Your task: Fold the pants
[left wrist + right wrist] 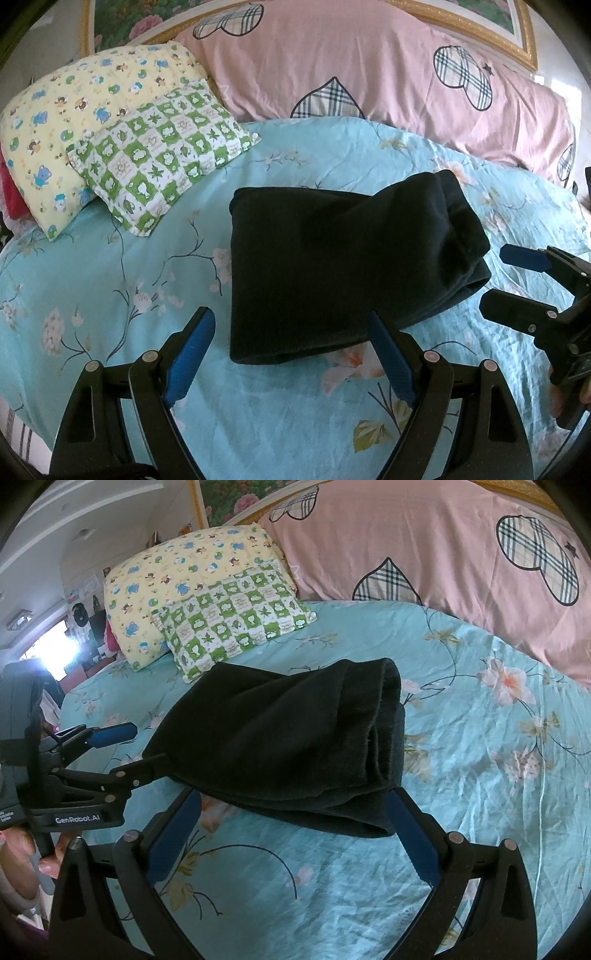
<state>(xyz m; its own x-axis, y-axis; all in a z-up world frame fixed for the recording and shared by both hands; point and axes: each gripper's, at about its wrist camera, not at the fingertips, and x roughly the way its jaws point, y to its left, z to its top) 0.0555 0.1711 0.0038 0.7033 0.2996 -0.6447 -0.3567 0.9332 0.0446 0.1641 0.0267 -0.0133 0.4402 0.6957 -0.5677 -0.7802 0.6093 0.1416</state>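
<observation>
Bare sheet point(280, 413) around pants point(332, 266); pillows point(147, 158) well beyond.

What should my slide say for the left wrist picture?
Folded black pants lying on a flowery blue bedsheet.

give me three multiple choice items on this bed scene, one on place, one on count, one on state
1. The black pants lie on:
A. the blue floral sheet
B. the pink duvet
C. a pillow

2. Small patterned pillows at the bed's far left:
A. one
B. two
C. four

3. The left gripper and right gripper are:
A. both shut on the pants
B. both open
C. one open, one shut

Answers:
1 A, sheet shows all round the pants.
2 B, a yellow pillow and a green checked pillow.
3 B, each one's jaws stand spread with nothing between them.
</observation>
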